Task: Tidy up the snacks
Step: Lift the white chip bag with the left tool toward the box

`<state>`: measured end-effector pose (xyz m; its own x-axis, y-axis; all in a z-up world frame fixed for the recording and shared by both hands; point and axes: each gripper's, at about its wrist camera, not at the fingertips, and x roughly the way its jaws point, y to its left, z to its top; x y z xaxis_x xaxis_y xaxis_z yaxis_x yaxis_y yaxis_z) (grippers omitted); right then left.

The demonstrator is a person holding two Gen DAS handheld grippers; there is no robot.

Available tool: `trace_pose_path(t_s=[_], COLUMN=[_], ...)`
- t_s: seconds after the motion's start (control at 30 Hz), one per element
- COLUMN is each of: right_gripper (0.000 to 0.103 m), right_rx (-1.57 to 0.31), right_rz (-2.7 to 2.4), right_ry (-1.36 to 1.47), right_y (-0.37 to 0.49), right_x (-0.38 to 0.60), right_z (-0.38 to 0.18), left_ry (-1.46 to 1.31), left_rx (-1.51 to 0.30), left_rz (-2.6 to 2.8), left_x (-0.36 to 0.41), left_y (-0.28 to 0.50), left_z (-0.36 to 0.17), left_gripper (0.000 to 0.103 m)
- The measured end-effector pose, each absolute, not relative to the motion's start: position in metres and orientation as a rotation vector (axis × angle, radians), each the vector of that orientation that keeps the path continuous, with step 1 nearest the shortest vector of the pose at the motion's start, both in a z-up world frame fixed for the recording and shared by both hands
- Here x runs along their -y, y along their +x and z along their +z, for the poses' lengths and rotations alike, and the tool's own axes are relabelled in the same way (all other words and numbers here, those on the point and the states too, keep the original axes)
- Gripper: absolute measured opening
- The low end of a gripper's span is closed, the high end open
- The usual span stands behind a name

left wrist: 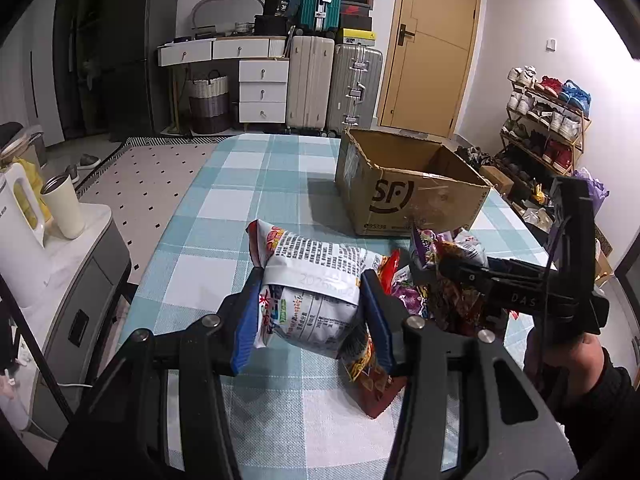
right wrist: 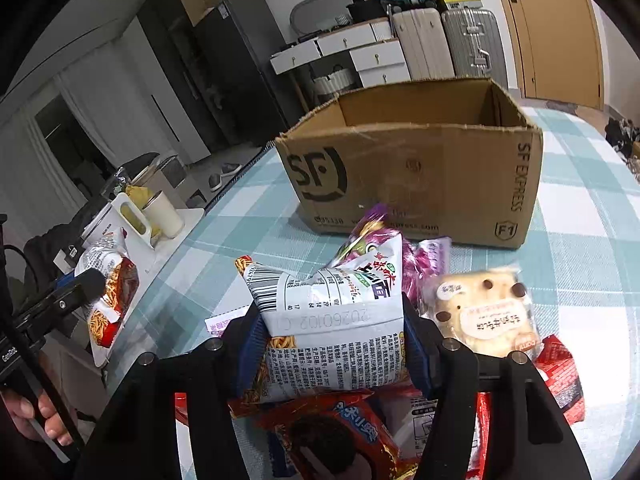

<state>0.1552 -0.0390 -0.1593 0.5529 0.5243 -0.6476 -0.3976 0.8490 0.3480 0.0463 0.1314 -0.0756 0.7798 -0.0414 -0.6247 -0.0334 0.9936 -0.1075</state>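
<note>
My left gripper (left wrist: 310, 312) is shut on a white snack bag (left wrist: 316, 284) with printed text, held above the checked tablecloth (left wrist: 224, 200). My right gripper (right wrist: 332, 344) is shut on a similar white snack bag (right wrist: 336, 320) over a pile of snacks (right wrist: 340, 432). The right gripper also shows in the left wrist view (left wrist: 448, 268), over that pile (left wrist: 436, 280). An open SF cardboard box (left wrist: 404, 192) stands beyond the pile; in the right wrist view the box (right wrist: 420, 176) looks empty as far as I can see. A wrapped pastry (right wrist: 480, 312) lies right of my right gripper.
A white side cabinet (left wrist: 80, 264) with a kettle (left wrist: 20, 216) and a cup (left wrist: 64, 208) stands left of the table. Suitcases (left wrist: 332, 84), drawers (left wrist: 262, 88) and a door (left wrist: 432, 40) are at the back. A shoe rack (left wrist: 548, 120) is at the right.
</note>
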Motion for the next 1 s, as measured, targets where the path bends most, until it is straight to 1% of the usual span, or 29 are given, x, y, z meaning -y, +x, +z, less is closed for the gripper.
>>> trace_pose_path(t_s=[0.57, 1.0], right_gripper=[0.06, 0.06], right_rx=[-0.744, -0.686], right_rz=[0.55, 0.531], right_ry=[0.228, 0.275], right_y=[0.138, 0.127], right_x=[0.065, 0.089], right_z=[-0.133, -0.101], left_ry=[-0.077, -0.019], left_rx=[-0.693, -0.701], left_rz=[-0.034, -0.081], left_x=[-0.119, -0.088], left_y=[0.057, 0.097], left_z=[-0.076, -0.062], left_gripper=[0.045, 0.045])
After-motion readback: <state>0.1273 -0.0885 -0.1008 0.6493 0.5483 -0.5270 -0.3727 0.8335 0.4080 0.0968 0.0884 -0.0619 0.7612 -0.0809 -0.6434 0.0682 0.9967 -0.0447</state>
